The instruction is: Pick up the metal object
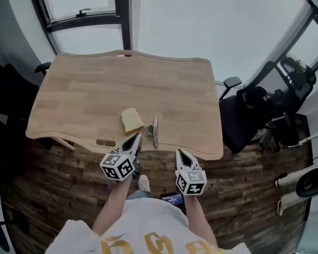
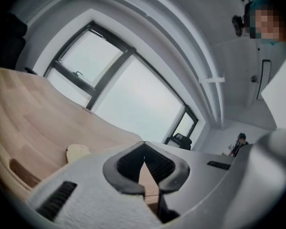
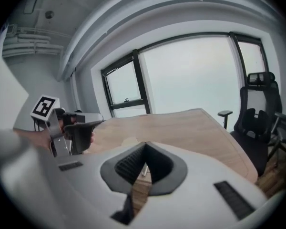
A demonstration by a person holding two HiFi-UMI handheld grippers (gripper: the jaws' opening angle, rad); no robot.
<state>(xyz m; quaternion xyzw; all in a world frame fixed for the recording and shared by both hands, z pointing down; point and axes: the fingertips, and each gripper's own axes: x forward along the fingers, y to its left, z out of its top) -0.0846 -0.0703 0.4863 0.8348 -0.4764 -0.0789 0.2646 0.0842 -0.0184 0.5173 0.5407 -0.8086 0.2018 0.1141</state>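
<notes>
Both grippers low at the table edge, metal object just ahead

The metal object (image 1: pixel 154 130) lies near the table's (image 1: pixel 95 89) front edge, just right of a bread slice (image 1: pixel 131 119), with its long axis pointing away from the person. The left gripper (image 1: pixel 137 137) and right gripper (image 1: pixel 179 152) are both pinched together on nothing. The left one is nearer.

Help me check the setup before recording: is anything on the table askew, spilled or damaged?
Nothing stands out. The metal object lies near the front edge of the table, beside a beige bread-like piece; nothing spilled or broken shows.
</notes>
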